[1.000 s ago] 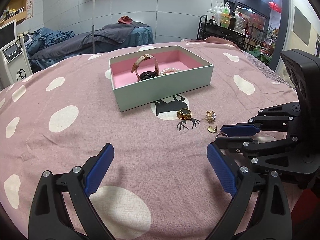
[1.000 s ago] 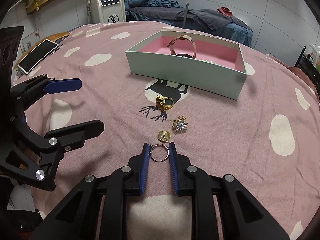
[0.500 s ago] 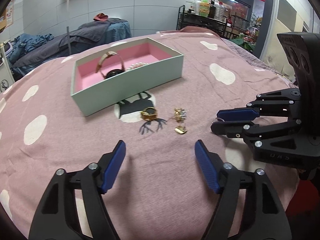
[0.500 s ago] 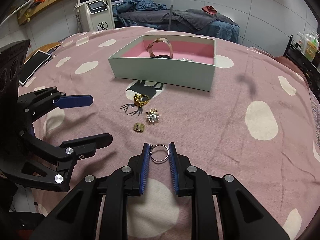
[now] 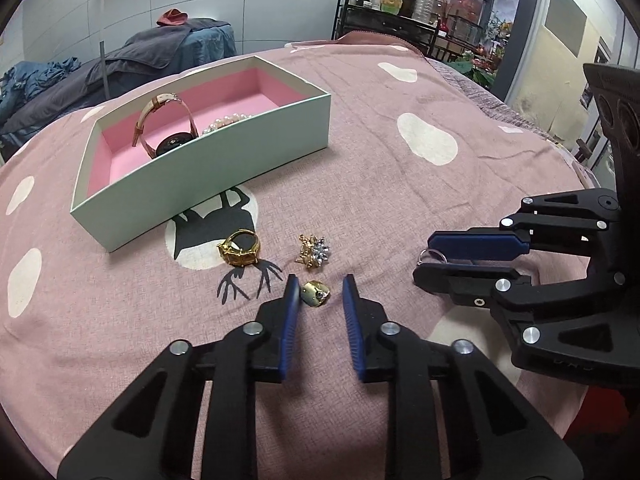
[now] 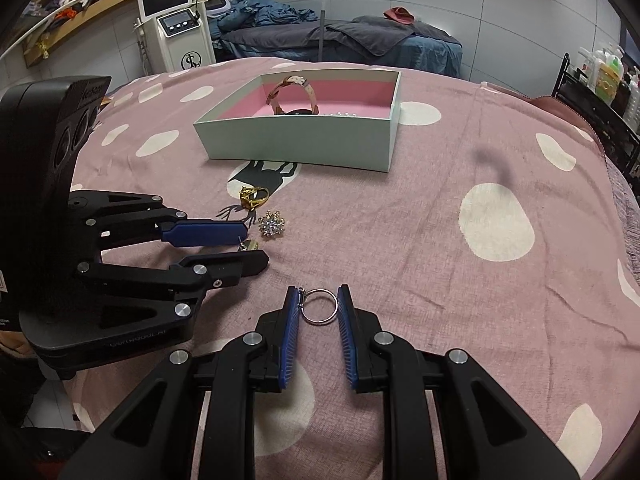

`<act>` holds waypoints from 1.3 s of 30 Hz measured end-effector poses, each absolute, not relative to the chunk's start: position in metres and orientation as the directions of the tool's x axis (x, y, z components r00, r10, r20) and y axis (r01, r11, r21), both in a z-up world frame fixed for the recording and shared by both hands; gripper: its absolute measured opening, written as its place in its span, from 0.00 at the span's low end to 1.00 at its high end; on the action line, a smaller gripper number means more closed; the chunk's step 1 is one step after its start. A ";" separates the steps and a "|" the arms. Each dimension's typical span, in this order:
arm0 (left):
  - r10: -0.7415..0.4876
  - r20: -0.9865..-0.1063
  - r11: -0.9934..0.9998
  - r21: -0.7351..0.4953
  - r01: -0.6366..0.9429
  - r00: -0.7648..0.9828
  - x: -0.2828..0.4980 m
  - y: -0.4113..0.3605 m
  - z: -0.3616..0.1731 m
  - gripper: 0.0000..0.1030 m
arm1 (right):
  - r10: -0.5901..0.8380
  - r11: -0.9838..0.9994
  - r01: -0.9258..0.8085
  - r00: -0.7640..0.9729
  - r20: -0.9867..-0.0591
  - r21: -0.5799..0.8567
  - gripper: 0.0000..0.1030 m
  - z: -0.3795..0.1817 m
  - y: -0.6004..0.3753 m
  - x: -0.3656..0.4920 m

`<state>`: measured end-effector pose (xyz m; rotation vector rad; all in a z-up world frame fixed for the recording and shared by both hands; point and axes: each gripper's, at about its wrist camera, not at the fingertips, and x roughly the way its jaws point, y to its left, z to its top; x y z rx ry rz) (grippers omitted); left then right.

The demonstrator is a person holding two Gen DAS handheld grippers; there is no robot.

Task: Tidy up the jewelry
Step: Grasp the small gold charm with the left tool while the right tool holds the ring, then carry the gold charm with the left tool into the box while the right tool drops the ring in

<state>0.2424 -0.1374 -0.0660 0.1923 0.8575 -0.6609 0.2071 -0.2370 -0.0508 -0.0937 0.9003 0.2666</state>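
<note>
My right gripper (image 6: pixel 319 307) clamps a thin silver metal ring (image 6: pixel 319 305) above the pink white-spotted cloth (image 6: pixel 420 216). My left gripper (image 6: pixel 250 246), jaws closing, brackets a small gold piece (image 6: pixel 249 245), near the mint-green pink-lined box (image 6: pixel 304 140).

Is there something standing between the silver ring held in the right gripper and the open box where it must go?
Nothing visible blocks it. The right gripper holds the silver ring above the cloth; the box is open on top. The gold ring and snowflake brooch lie flat, left of that line.
</note>
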 end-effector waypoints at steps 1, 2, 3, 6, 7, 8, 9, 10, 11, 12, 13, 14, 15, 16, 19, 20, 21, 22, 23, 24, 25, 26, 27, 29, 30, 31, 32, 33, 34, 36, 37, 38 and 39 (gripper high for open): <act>-0.461 -0.752 0.785 -0.098 0.612 0.472 0.242 -0.138 -0.066 0.16 | 0.191 0.963 -0.269 0.591 -0.784 0.031 0.19 -0.051 -0.237 0.206; -0.461 -0.751 0.785 -0.096 0.612 0.473 0.241 -0.138 -0.066 0.15 | 0.191 0.962 -0.271 0.590 -0.784 0.030 0.19 -0.051 -0.236 0.207; -0.461 -0.749 0.786 -0.096 0.611 0.476 0.241 -0.138 -0.066 0.15 | 0.192 0.962 -0.273 0.591 -0.784 0.030 0.19 -0.051 -0.236 0.207; -0.463 -0.743 0.790 -0.098 0.606 0.483 0.240 -0.136 -0.066 0.14 | 0.197 0.960 -0.277 0.591 -0.782 0.032 0.19 -0.051 -0.235 0.207; -0.463 -0.741 0.791 -0.099 0.603 0.486 0.239 -0.136 -0.066 0.14 | 0.197 0.960 -0.278 0.592 -0.782 0.031 0.19 -0.052 -0.235 0.206; -0.464 -0.739 0.793 -0.100 0.601 0.489 0.238 -0.134 -0.065 0.14 | 0.197 0.960 -0.278 0.592 -0.781 0.032 0.19 -0.051 -0.235 0.206; -0.467 -0.736 0.794 -0.104 0.599 0.490 0.237 -0.133 -0.065 0.14 | 0.198 0.960 -0.279 0.592 -0.781 0.032 0.19 -0.051 -0.235 0.206; -0.473 -0.732 0.793 -0.111 0.599 0.490 0.237 -0.132 -0.064 0.14 | 0.200 0.959 -0.280 0.593 -0.780 0.033 0.19 -0.051 -0.235 0.206; -0.480 -0.728 0.790 -0.116 0.601 0.490 0.236 -0.130 -0.062 0.14 | 0.200 0.959 -0.282 0.594 -0.779 0.031 0.19 -0.050 -0.234 0.205; -0.482 -0.724 0.790 -0.116 0.602 0.493 0.234 -0.129 -0.061 0.14 | 0.200 0.959 -0.283 0.595 -0.778 0.030 0.19 -0.050 -0.234 0.205; -0.482 -0.722 0.791 -0.114 0.601 0.497 0.232 -0.127 -0.060 0.14 | 0.201 0.958 -0.284 0.596 -0.777 0.029 0.19 -0.049 -0.234 0.205; -0.484 -0.719 0.792 -0.116 0.600 0.500 0.231 -0.126 -0.059 0.14 | 0.202 0.958 -0.286 0.597 -0.777 0.029 0.19 -0.048 -0.233 0.204; -0.488 -0.714 0.793 -0.121 0.598 0.502 0.230 -0.124 -0.058 0.14 | 0.202 0.957 -0.288 0.597 -0.776 0.028 0.19 -0.047 -0.233 0.204; -0.489 -0.711 0.794 -0.123 0.595 0.505 0.228 -0.121 -0.056 0.14 | 0.204 0.957 -0.290 0.597 -0.776 0.028 0.19 -0.047 -0.232 0.203; -0.492 -0.700 0.799 -0.127 0.588 0.518 0.224 -0.114 -0.052 0.15 | 0.208 0.955 -0.296 0.598 -0.774 0.028 0.19 -0.045 -0.230 0.202; -0.493 -0.697 0.800 -0.128 0.586 0.521 0.223 -0.112 -0.050 0.14 | 0.210 0.954 -0.298 0.598 -0.773 0.029 0.19 -0.044 -0.229 0.202; -0.492 -0.694 0.801 -0.126 0.585 0.525 0.221 -0.109 -0.048 0.14 | 0.216 0.953 -0.300 0.597 -0.772 0.034 0.19 -0.043 -0.228 0.202; -0.492 -0.690 0.803 -0.124 0.583 0.531 0.220 -0.107 -0.045 0.14 | 0.220 0.953 -0.302 0.597 -0.771 0.038 0.19 -0.042 -0.227 0.202; -0.492 -0.686 0.804 -0.123 0.581 0.536 0.218 -0.104 -0.043 0.14 | 0.225 0.952 -0.304 0.597 -0.770 0.042 0.19 -0.040 -0.227 0.202; -0.492 -0.683 0.806 -0.122 0.579 0.540 0.218 -0.102 -0.041 0.14 | 0.229 0.951 -0.307 0.598 -0.768 0.045 0.19 -0.039 -0.226 0.202; -0.491 -0.679 0.808 -0.121 0.577 0.546 0.217 -0.100 -0.038 0.14 | 0.235 0.950 -0.309 0.600 -0.765 0.049 0.19 -0.037 -0.226 0.202; -0.491 -0.675 0.809 -0.120 0.575 0.551 0.216 -0.098 -0.035 0.14 | 0.242 0.948 -0.313 0.601 -0.761 0.055 0.19 -0.034 -0.225 0.203; -0.490 -0.670 0.811 -0.117 0.574 0.557 0.216 -0.096 -0.032 0.14 | 0.251 0.947 -0.316 0.602 -0.758 0.062 0.19 -0.032 -0.224 0.203; -0.487 -0.665 0.814 -0.109 0.571 0.567 0.217 -0.093 -0.027 0.14 | 0.266 0.943 -0.325 0.605 -0.751 0.072 0.19 -0.027 -0.222 0.205; -0.484 -0.662 0.815 -0.105 0.569 0.572 0.219 -0.091 -0.025 0.14 | 0.268 0.942 -0.330 0.608 -0.748 0.070 0.19 -0.024 -0.219 0.206; -0.482 -0.659 0.817 -0.101 0.568 0.577 0.220 -0.090 -0.022 0.14 | 0.270 0.940 -0.335 0.612 -0.744 0.066 0.19 -0.021 -0.217 0.208; -0.479 -0.657 0.819 -0.096 0.565 0.582 0.222 -0.088 -0.019 0.14 | 0.273 0.938 -0.340 0.615 -0.740 0.064 0.19 -0.019 -0.215 0.210; -0.475 -0.653 0.822 -0.090 0.562 0.590 0.225 -0.086 -0.017 0.14 | 0.278 0.936 -0.347 0.617 -0.736 0.062 0.19 -0.015 -0.213 0.213; -0.472 -0.651 0.824 -0.086 0.560 0.595 0.227 -0.085 -0.014 0.14 | 0.282 0.933 -0.354 0.620 -0.732 0.060 0.19 -0.012 -0.211 0.215; -0.470 -0.646 0.828 -0.087 0.554 0.601 0.233 -0.082 -0.009 0.14 | 0.281 0.931 -0.362 0.628 -0.725 0.047 0.19 -0.007 -0.208 0.220; -0.470 -0.644 0.829 -0.086 0.553 0.604 0.236 -0.081 -0.007 0.15 | 0.281 0.930 -0.365 0.633 -0.722 0.042 0.19 -0.004 -0.206 0.222; -0.466 -0.643 0.831 -0.080 0.551 0.608 0.238 -0.080 -0.006 0.14 | 0.281 0.929 -0.369 0.636 -0.719 0.037 0.19 -0.002 -0.204 0.225; -0.458 -0.642 0.834 -0.071 0.547 0.614 0.242 -0.080 -0.004 0.15 | 0.281 0.928 -0.371 0.639 -0.716 0.033 0.19 0.000 -0.203 0.228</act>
